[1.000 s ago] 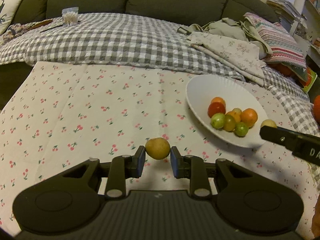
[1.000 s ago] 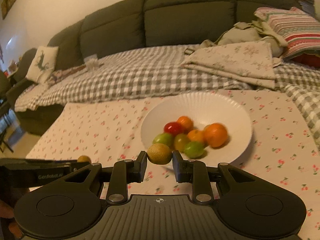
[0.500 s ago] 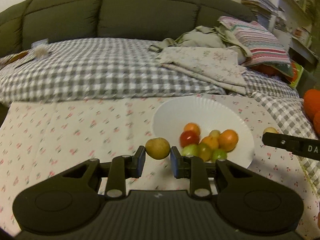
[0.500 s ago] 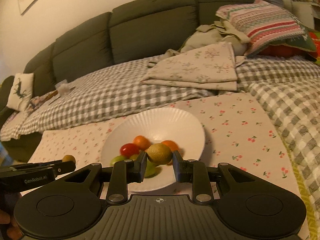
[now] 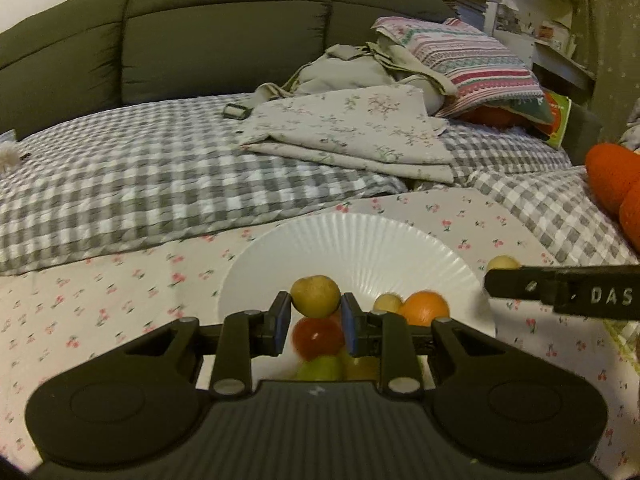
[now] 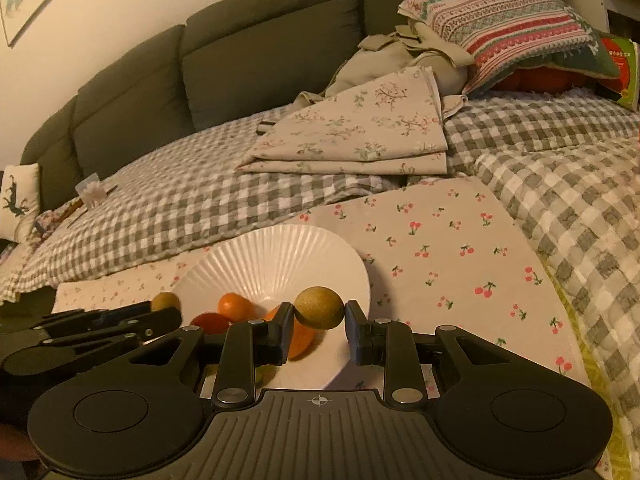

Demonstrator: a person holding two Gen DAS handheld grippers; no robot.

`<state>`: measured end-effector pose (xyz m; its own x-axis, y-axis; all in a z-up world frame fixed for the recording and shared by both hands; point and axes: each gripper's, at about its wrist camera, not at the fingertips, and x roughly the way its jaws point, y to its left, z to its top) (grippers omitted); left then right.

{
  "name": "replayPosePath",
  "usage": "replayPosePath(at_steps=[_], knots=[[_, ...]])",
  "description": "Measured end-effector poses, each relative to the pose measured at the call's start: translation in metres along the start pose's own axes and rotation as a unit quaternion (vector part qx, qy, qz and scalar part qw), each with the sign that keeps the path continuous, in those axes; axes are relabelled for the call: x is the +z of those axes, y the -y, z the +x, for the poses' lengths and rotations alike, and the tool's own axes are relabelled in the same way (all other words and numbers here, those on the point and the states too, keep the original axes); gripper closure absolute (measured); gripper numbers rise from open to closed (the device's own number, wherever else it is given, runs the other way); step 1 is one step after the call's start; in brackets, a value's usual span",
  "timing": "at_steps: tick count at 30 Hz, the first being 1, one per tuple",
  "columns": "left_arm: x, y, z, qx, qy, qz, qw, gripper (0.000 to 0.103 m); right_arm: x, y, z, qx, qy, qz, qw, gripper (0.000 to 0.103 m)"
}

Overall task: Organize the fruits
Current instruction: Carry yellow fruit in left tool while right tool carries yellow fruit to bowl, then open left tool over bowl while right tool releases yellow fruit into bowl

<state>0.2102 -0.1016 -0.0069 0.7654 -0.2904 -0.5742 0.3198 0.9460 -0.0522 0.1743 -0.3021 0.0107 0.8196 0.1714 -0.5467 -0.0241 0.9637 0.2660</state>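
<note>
Left gripper (image 5: 313, 316) clamping yellow fruit (image 5: 315, 295) over near rim of white plate (image 5: 360, 240). Right gripper (image 6: 317, 330) barely parting around greenish fruit (image 6: 319, 306), poised above plate's right side, release pending.

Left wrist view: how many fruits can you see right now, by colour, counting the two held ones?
Yellow fruit: 3
Red fruit: 1
Orange fruit: 1
Green fruit: 2, blurred
Total: 7 visible; more may be hidden.
</note>
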Motion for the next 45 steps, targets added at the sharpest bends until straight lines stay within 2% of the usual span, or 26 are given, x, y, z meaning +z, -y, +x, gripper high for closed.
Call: replayPosePath(at_steps=[8,13,18,22,27,30,32,40,45], knots=[[0.004,0.022,0.024,-0.015,-0.007,0.039,0.9991,0.077,0.006,0.002,0.023,0.011,-0.013,-0.001,1.000,0.077],[0.002,0.023,0.030,-0.013,-0.007,0.040,0.9991,0.077,0.005,0.005,0.037,0.021,-0.028,0.010,0.999,0.077],[0.003,0.019,0.030,-0.017,-0.005,0.035,0.9992,0.073,0.004,0.005,0.043,0.024,-0.028,0.012,0.999,0.076],[0.007,0.003,0.022,-0.016,0.001,0.000,0.9999,0.070,0.006,0.015,0.043,0.043,-0.023,0.047,0.998,0.072],[0.009,-0.017,0.008,-0.009,0.005,-0.040,0.9991,0.070,0.008,0.019,0.039,0.037,-0.020,0.059,0.997,0.072],[0.006,-0.021,0.000,0.001,0.001,-0.050,0.9988,0.068,0.010,0.020,0.033,0.033,-0.016,0.060,0.998,0.072],[0.004,-0.022,-0.007,0.010,-0.001,-0.053,0.9985,0.061,0.011,0.020,0.029,0.031,-0.015,0.061,0.998,0.072],[-0.007,-0.026,-0.040,0.031,-0.017,-0.083,0.9959,0.060,0.016,0.008,-0.001,0.039,0.001,0.053,0.998,0.069],[-0.012,-0.022,-0.064,0.064,-0.009,-0.066,0.9957,0.054,0.013,-0.011,-0.022,0.043,0.001,0.023,0.999,0.069]])
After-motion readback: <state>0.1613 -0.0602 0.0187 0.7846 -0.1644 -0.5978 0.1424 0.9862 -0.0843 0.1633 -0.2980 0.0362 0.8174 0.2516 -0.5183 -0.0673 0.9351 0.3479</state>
